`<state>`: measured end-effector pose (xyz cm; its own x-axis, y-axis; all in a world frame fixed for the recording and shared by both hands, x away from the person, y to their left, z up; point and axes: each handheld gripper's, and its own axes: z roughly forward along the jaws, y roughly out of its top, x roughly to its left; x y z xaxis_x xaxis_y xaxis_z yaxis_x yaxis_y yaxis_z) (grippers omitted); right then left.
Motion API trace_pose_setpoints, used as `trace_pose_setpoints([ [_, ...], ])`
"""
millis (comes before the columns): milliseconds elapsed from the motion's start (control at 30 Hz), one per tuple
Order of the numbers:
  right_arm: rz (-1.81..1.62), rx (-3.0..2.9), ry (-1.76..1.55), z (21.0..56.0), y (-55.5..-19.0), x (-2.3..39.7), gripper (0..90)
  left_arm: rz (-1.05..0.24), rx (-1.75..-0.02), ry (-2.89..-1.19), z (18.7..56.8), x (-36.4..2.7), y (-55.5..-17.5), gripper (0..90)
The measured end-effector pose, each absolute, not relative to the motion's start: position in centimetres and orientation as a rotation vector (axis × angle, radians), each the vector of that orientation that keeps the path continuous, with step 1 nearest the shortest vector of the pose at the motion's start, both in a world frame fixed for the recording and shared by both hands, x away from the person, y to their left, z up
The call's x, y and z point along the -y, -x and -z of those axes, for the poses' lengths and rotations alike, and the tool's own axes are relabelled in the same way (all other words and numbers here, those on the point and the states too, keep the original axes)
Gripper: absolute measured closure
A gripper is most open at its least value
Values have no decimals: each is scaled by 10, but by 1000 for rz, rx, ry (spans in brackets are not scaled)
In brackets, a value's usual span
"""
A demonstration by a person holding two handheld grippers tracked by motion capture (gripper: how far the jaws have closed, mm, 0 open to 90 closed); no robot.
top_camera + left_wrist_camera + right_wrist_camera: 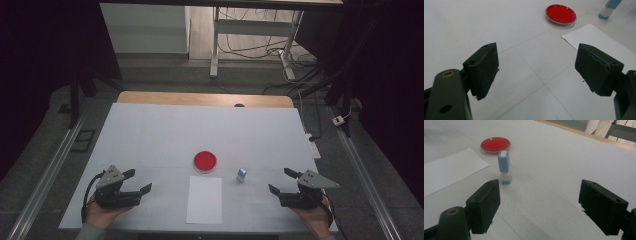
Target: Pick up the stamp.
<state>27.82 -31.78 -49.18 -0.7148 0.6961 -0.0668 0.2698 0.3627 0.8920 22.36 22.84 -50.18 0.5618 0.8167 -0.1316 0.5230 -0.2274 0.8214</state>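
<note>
Two grippers rest wide apart at the near edge of the white table (150,130), and I hold both released: the left gripper (136,183) and the right gripper (281,181) each show jaws spread with nothing between them. Nearest my right gripper stands the small blue-and-white stamp (241,175), upright, just right of the sheet of paper (204,199) and near the red dish (205,161), apart from both. It looks tall for its narrow base: a pale blue upper body with a white top face, over a white lower block edged in blue. My worry is tipping it. A jaw brushing the top on the way in, or closing off-centre, could knock it over or send it skidding toward the dish. I would come in low and level, straddling it squarely.
</note>
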Motion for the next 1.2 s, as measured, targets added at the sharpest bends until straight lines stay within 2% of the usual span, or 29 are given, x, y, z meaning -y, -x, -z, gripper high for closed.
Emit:
trace_pose_setpoints([
  [1200,-1323,-2202,-845,485,-275,307,267,-393,-1090,-1902,503,-226,-226,205],
])
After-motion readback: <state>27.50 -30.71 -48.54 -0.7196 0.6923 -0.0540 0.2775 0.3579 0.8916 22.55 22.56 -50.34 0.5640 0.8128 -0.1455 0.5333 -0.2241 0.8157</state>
